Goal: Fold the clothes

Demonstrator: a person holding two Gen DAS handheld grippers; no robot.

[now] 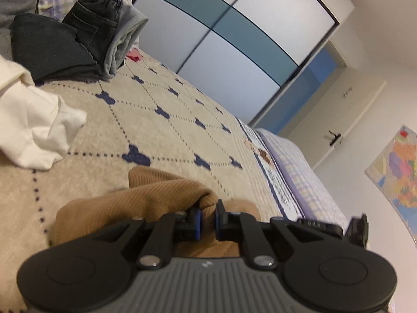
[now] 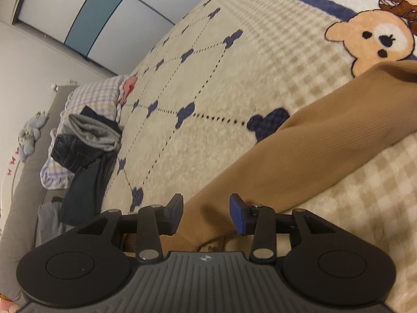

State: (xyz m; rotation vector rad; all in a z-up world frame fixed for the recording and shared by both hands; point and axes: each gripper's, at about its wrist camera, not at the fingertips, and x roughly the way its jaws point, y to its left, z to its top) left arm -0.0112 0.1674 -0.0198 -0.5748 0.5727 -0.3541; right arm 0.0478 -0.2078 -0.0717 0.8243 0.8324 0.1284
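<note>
A tan ribbed garment point(image 1: 146, 198) lies on the beige patterned bedspread point(image 1: 161, 135). My left gripper point(image 1: 207, 223) is shut on a bunched fold of it just above the bed. In the right wrist view a long tan sleeve or leg of the garment point(image 2: 307, 146) runs across the bedspread point(image 2: 208, 91) toward the upper right. My right gripper point(image 2: 206, 215) is open, its jaws standing either side of the tan cloth near its lower end without pinching it.
A stack of folded dark and grey clothes point(image 1: 75, 44) sits at the far left by checked pillows point(image 2: 91, 96). A white garment point(image 1: 34, 127) lies crumpled at the left. A wardrobe with blue and white panels point(image 1: 234, 39) stands beyond the bed.
</note>
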